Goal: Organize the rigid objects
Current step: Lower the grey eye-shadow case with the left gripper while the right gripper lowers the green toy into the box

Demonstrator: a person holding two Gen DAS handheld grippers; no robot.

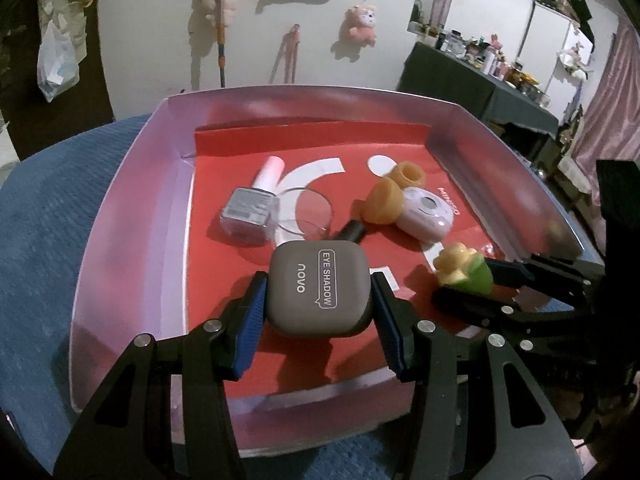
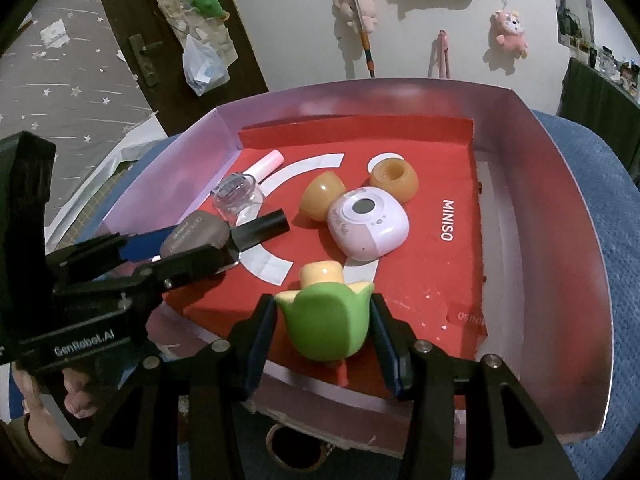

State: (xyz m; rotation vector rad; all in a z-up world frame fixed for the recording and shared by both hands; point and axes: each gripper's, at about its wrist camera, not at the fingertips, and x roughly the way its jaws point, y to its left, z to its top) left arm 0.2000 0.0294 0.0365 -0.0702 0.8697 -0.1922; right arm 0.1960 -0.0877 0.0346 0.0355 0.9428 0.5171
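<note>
My left gripper (image 1: pixel 318 294) is shut on a grey "EYE SHADOW" case (image 1: pixel 318 288) and holds it over the near part of a pink box (image 1: pixel 132 184) with a red floor. My right gripper (image 2: pixel 324 320) is shut on a green and yellow flower-shaped toy (image 2: pixel 326 320) over the box's front edge. The toy also shows in the left wrist view (image 1: pixel 464 268), and the grey case in the right wrist view (image 2: pixel 196 232). In the box lie a nail polish bottle (image 1: pixel 250 208), a clear round lid (image 1: pixel 306 214), two orange cups (image 2: pixel 320 196) (image 2: pixel 394 180), a pink-white case (image 2: pixel 368 228) and a black tube (image 2: pixel 266 224).
The box (image 2: pixel 560 200) rests on a blue cloth (image 1: pixel 44 216). A wall with hanging plush toys (image 1: pixel 362 24) stands behind it. A dark cluttered table (image 1: pixel 476 76) is at the far right. A person's hand (image 2: pixel 76 396) holds the left gripper's handle.
</note>
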